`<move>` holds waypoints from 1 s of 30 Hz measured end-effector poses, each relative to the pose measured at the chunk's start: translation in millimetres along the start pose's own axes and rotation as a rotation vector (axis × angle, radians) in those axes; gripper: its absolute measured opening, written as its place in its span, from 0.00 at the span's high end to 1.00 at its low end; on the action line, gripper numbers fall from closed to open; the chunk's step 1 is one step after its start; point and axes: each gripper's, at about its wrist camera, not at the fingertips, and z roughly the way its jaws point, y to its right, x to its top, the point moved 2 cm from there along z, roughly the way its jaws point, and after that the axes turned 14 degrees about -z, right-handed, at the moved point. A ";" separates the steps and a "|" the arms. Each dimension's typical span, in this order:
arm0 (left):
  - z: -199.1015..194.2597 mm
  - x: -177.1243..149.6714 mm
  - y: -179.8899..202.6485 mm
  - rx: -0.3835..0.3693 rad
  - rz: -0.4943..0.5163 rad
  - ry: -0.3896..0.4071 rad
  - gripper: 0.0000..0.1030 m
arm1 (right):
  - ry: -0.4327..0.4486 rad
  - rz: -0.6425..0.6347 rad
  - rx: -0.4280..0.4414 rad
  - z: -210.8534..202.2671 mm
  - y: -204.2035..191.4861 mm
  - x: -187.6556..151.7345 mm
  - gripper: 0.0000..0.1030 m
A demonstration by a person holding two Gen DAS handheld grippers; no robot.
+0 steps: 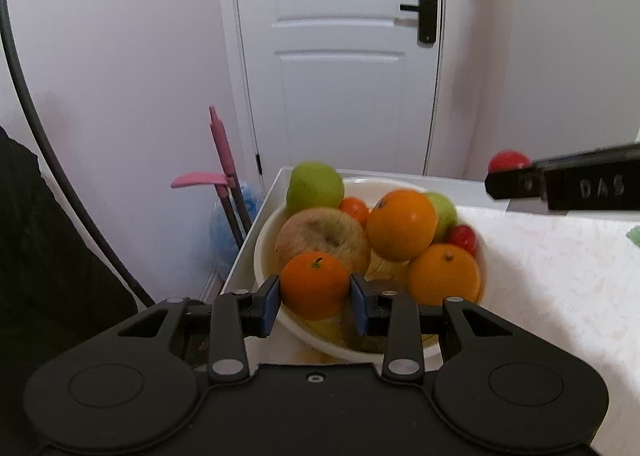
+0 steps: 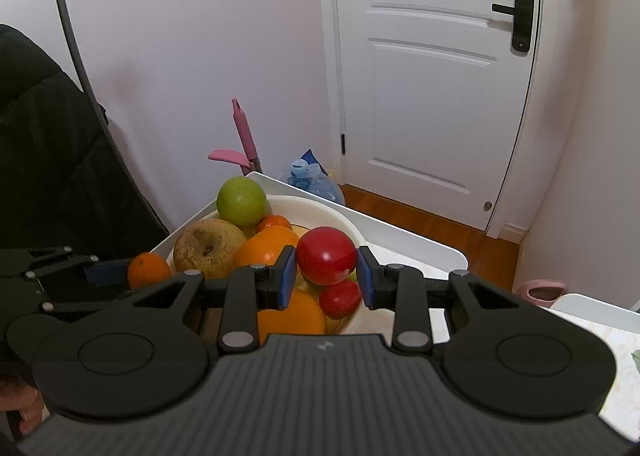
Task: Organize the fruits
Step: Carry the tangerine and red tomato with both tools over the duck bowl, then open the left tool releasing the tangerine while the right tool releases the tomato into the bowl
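Fruit heaps the round white plastic bowl (image 1: pixel 266 234); we clamp a small orange tangerine (image 1: pixel 314 285) in our left gripper (image 1: pixel 315 298) at its 6 o'clock rim and a glossy red apple (image 2: pixel 326 255) in our right gripper (image 2: pixel 327 275) above it, both apparently carried clear for sorting

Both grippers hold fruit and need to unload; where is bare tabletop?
Bare tablecloth lies right of the bowl, below the right gripper. The bowl is heaped full, and only a narrow strip separates it from the table's left edge.

Raised letters "DAS" stand on the right gripper's (image 1: pixel 516 176) black finger; nothing else is readable.
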 end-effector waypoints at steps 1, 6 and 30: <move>1.7 -1.1 -1.7 -0.005 0.002 -0.009 0.61 | -0.002 0.001 -0.004 1.0 -1.0 0.6 0.54; 9.8 -3.3 -3.3 -0.007 0.014 -0.036 0.60 | -0.010 0.005 -0.017 4.7 -3.2 2.1 0.54; -10.1 31.7 -14.7 -0.025 -0.006 0.028 0.13 | -0.051 -0.006 0.046 61.7 8.6 46.5 0.54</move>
